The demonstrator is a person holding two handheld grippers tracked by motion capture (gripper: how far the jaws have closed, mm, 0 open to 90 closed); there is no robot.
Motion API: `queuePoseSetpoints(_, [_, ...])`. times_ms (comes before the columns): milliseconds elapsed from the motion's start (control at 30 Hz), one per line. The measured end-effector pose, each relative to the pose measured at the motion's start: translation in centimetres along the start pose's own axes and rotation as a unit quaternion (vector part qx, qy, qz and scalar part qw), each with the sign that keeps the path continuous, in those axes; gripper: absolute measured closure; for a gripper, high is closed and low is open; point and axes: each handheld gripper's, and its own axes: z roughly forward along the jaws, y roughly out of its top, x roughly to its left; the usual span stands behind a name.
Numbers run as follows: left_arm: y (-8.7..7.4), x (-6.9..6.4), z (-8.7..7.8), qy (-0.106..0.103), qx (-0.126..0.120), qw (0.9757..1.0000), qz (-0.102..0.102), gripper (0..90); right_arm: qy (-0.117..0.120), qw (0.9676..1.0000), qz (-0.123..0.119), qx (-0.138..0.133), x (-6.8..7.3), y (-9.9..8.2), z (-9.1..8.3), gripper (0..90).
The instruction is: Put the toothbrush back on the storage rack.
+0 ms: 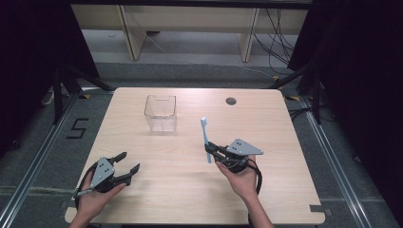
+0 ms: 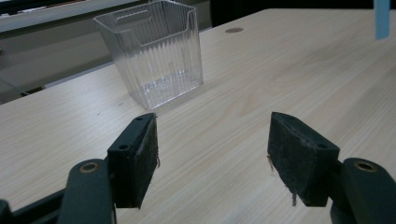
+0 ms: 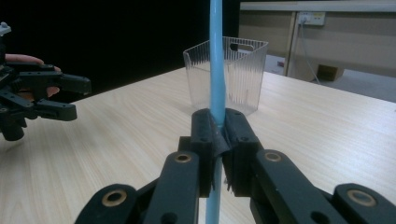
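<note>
Two hands come in at the near edge of the bench (image 1: 190, 190), each carrying one gripper. On the left, the left gripper (image 1: 129, 165) rests low over the wood near the front left corner, its fingers (image 2: 135, 158) spread wide with nothing between them; the left gripper view shows bare wood grain in the gap. On the right, the right gripper (image 1: 210, 151) has its fingers (image 3: 204, 140) clamped tight on the handle of one light blue toothbrush (image 1: 206, 137). That toothbrush stands nearly upright, held low on its handle, with the short end below the grip and the long part and brush head rising above it. It hangs over the middle right of the bench, clear of the wood.

One clear plastic container (image 1: 161, 113), ribbed and open at the top, stands upright toward the far side of the bench, left of the toothbrush and well apart from both grippers. In the right gripper view it sits directly behind the blue handle. One small round grommet hole (image 1: 231, 101) lies near the far edge, to the right of the container.
</note>
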Motion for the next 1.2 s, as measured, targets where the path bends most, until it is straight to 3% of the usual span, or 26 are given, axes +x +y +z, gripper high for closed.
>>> queuePoseSetpoints(33, [0.1, 0.0, 0.0, -0.004, -0.002, 1.0000, -0.004, 32.9, 0.003, 0.9998, 0.017, 0.007, 0.2, 0.0, 0.0, 83.7])
queuePoseSetpoints(233, [1.3, -0.5, 0.4, -0.023, -0.025, 0.9988, -0.034, 32.9, 0.001, 0.9998, 0.019, 0.008, 0.5, 0.1, 0.1, 83.8])
queuePoseSetpoints(333, [2.0, -0.7, 0.7, -0.031, -0.031, 0.9983, -0.038, 33.0, 0.000, 0.9999, 0.016, -0.001, 0.6, 0.1, 0.4, 83.7])
queuePoseSetpoints(400, [2.5, -0.9, 1.0, -0.035, -0.037, 0.9980, -0.037, 33.2, -0.004, 1.0000, -0.002, -0.004, 0.5, 0.3, 0.5, 83.7])
queuePoseSetpoints(433, [2.7, -1.0, 1.1, -0.035, -0.038, 0.9981, -0.033, 33.4, -0.002, 0.9999, 0.011, -0.001, 0.8, 0.3, 0.6, 83.7])
queuePoseSetpoints(533, [3.3, -1.3, 1.5, -0.039, -0.044, 0.9978, -0.031, 34.2, 0.002, 1.0000, 0.008, -0.001, 0.9, 0.3, 0.9, 83.8])
queuePoseSetpoints(567, [3.5, -1.4, 1.6, -0.041, -0.046, 0.9976, -0.032, 34.4, -0.007, 1.0000, -0.002, -0.005, 1.0, 0.3, 0.9, 83.7])
queuePoseSetpoints(600, [3.7, -1.4, 1.8, -0.044, -0.049, 0.9972, -0.035, 34.9, -0.002, 0.9999, 0.013, -0.001, 1.3, 0.3, 1.2, 83.8])
queuePoseSetpoints(733, [4.5, -1.7, 2.5, -0.060, -0.068, 0.9944, -0.053, 35.6, -0.002, 0.9999, 0.010, 0.002, 1.6, 0.3, 1.5, 83.8])
queuePoseSetpoints(833, [5.3, -2.0, 2.8, -0.059, -0.061, 0.9951, -0.051, 37.1, -0.007, 0.9999, 0.011, 0.005, 1.8, 0.4, 1.6, 83.7])
queuePoseSetpoints(867, [5.5, -2.2, 2.9, -0.063, -0.063, 0.9948, -0.050, 37.1, -0.005, 1.0000, -0.001, -0.004, 1.7, 0.4, 1.8, 83.7])
queuePoseSetpoints(1033, [6.6, -2.7, 3.6, -0.079, -0.066, 0.9930, -0.058, 39.3, -0.003, 1.0000, 0.005, -0.005, 2.0, 0.6, 2.1, 83.7])
queuePoseSetpoints(1067, [6.8, -2.8, 3.9, -0.083, -0.064, 0.9925, -0.062, 40.1, -0.003, 1.0000, -0.002, -0.008, 1.9, 0.6, 2.2, 83.7])
queuePoseSetpoints(1100, [6.9, -2.9, 4.2, -0.089, -0.071, 0.9912, -0.067, 41.0, -0.007, 0.9999, -0.003, -0.009, 2.0, 0.6, 2.2, 83.7])
queuePoseSetpoints(1200, [7.5, -3.0, 4.3, -0.090, -0.064, 0.9914, -0.070, 42.2, -0.008, 1.0000, -0.003, -0.004, 2.2, 0.7, 2.3, 83.7])
